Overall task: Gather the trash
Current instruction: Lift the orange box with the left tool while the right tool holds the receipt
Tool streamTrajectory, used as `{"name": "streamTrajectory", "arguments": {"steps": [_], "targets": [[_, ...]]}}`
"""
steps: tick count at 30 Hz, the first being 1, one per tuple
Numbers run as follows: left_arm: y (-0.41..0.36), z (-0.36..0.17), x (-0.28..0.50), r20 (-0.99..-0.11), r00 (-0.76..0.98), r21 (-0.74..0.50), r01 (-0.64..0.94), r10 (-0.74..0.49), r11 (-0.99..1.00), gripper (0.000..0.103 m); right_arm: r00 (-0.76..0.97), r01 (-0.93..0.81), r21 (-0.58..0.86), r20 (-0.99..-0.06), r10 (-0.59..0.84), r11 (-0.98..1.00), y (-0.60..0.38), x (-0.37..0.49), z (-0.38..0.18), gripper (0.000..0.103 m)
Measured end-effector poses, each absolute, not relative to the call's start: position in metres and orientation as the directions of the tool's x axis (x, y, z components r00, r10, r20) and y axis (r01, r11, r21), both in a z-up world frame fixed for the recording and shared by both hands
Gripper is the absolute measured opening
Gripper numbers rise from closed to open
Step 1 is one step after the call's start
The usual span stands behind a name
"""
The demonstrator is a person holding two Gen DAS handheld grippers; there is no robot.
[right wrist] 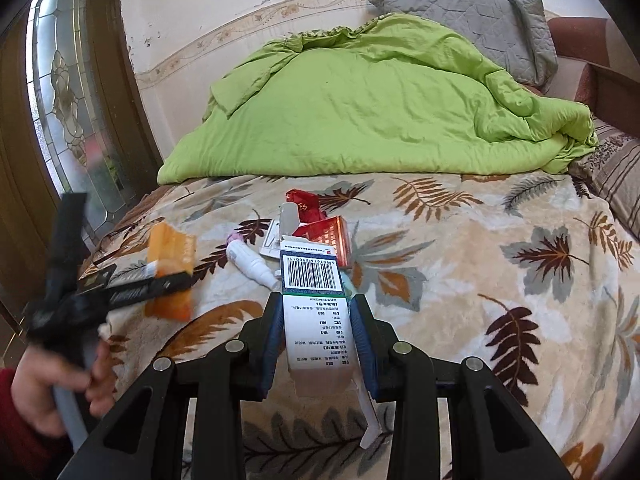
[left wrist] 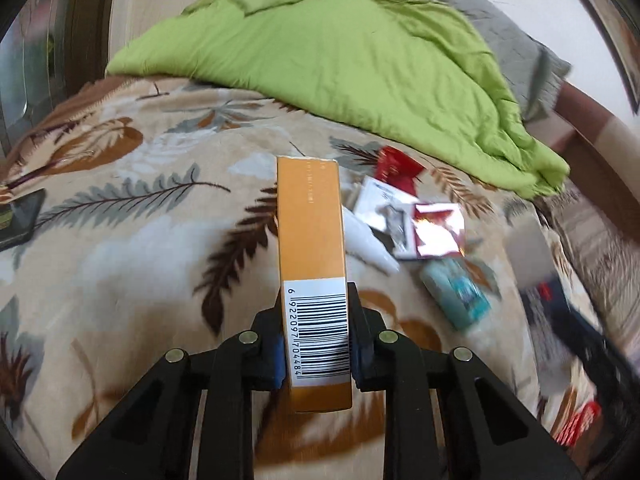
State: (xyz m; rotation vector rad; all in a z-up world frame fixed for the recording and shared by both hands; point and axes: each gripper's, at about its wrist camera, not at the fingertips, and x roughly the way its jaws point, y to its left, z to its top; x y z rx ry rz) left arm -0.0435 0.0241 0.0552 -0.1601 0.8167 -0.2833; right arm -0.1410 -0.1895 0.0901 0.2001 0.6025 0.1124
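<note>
In the left wrist view my left gripper (left wrist: 315, 296) is shut on a long orange box (left wrist: 310, 240) with a barcode label, held up over the leaf-print blanket (left wrist: 132, 248). The right wrist view shows that same orange box (right wrist: 170, 256) at the left, blurred, in the left gripper (right wrist: 160, 280) held by a person's hand (right wrist: 52, 392). My right gripper (right wrist: 317, 298) is shut on a white printed box (right wrist: 314, 308) with a barcode. Beyond it lies a litter pile: a red box (right wrist: 332, 240), a red packet (right wrist: 304, 202) and a white bottle (right wrist: 250, 262).
A green quilt (right wrist: 380, 112) and a grey pillow (right wrist: 480, 20) fill the far half of the bed. A dark phone (left wrist: 20, 216) lies at the blanket's left edge. A teal pack (left wrist: 456, 292) and a red-silver wrapper (left wrist: 436, 232) lie in the pile. A wooden door (right wrist: 60, 100) stands at left.
</note>
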Motion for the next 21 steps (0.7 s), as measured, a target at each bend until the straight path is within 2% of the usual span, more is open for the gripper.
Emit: {"name": "streamTrajectory", "arguments": {"steps": [9, 21], "targets": [[0.003, 0.06, -0.084, -0.618, 0.731, -0.127, 0.269, -0.288, 0.955, 0.023, 0.813, -0.063, 0.19, -0.56, 0.161, 0.98, -0.174, -0.151, 0.088, 0.037], [-0.005, 0.055, -0.084, -0.62, 0.753, -0.041, 0.251, -0.222, 0.967, 0.023, 0.792, -0.038, 0.234, -0.586, 0.172, 0.972, -0.183, -0.142, 0.08, 0.037]]}}
